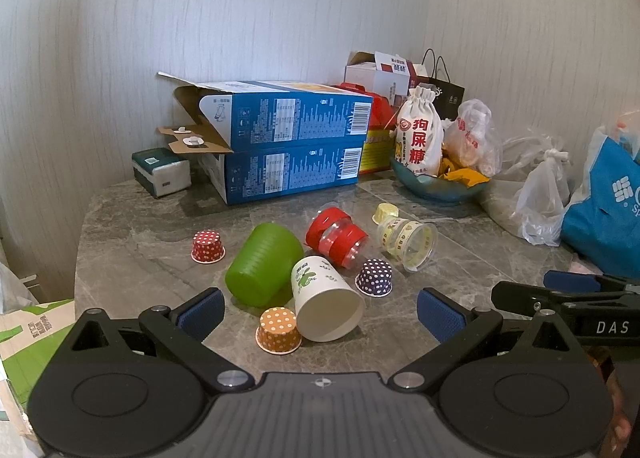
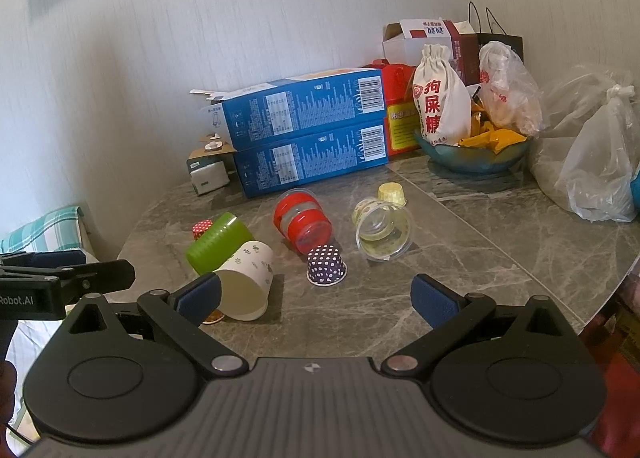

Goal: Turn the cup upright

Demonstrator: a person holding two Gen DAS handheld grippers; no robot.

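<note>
Both grippers are hovering with fingers spread wide and empty: left gripper (image 1: 320, 312), right gripper (image 2: 316, 298). White paper cup (image 1: 326, 304) is lying on its side near the table's (image 2: 460, 266) front edge, touching the green cup (image 1: 264, 268). Judgement: pinching the rim, then rotating base-down clear of the neighbours, should be working best.

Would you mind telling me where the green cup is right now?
In the left wrist view the green cup lies on its side left of centre on the table, touching the white paper cup, with the red dotted cup to its left.

Paper cup (image 1: 326, 304) right of plastic cup (image 1: 264, 268)
</note>
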